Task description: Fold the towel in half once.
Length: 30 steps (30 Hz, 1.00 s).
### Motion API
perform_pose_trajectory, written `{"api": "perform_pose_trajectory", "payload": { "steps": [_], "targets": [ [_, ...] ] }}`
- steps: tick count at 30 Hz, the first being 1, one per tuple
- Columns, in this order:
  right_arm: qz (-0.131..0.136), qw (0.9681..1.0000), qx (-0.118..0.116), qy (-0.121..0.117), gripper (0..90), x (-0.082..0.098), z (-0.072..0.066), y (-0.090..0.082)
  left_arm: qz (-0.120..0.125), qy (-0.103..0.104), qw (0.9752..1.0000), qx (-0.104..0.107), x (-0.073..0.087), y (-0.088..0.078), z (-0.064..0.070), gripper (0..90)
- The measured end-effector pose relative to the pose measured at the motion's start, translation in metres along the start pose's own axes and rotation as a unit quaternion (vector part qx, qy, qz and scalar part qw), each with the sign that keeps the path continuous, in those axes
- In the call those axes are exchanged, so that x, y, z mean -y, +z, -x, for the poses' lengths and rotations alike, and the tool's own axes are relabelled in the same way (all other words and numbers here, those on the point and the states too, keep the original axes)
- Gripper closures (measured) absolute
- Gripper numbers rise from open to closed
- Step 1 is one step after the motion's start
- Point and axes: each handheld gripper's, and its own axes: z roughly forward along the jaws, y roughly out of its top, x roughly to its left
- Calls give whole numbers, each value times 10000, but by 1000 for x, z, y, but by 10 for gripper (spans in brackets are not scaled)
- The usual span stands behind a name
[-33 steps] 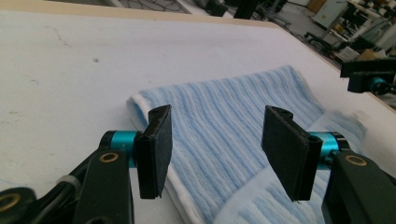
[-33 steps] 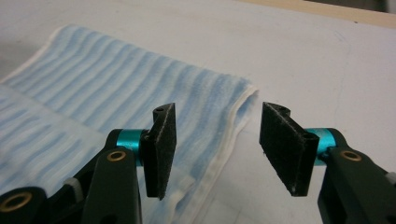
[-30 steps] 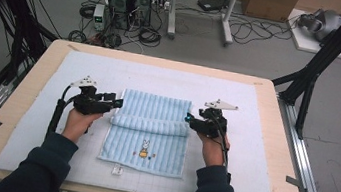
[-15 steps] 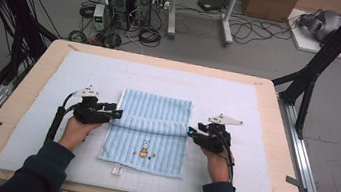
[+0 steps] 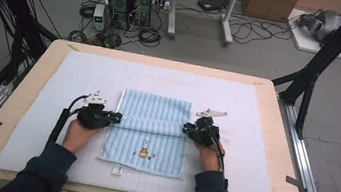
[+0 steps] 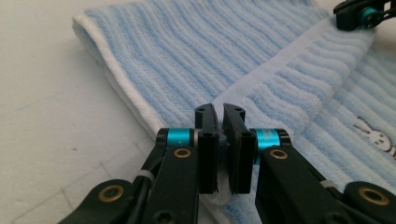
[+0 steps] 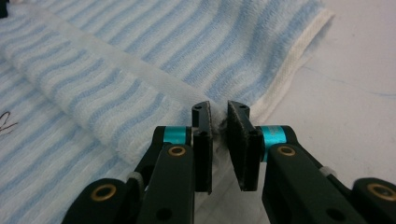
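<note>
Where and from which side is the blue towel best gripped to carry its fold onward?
Grip the blue towel at both ends of its folded-over edge, each tongs coming in level from its own side: the edge lies raised across the width, ends exposed.

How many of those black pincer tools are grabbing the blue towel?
2. The left gripper pinches the blue towel's folded edge on its left side; the right gripper pinches the same fold on its right side. Both have just been closing onto the cloth.
</note>
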Motion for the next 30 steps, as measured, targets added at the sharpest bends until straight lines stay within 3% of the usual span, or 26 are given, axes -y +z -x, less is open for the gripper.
{"api": "perform_pose_trajectory", "payload": {
  "steps": [5,13,23,30],
  "targets": [
    [137,9997,-32,-196,818,1,-8,-13,348,-162,9990,223,5,-16,2,841],
    [345,9986,-100,-393,822,18,-26,-34,572,-213,9971,451,13,-29,9,844],
    [671,9965,-200,-451,823,32,-35,-52,663,-170,9963,522,19,-40,16,846],
    [632,9960,-206,-598,827,33,-44,-54,655,-213,9961,550,26,-48,20,845]
  ]
}}
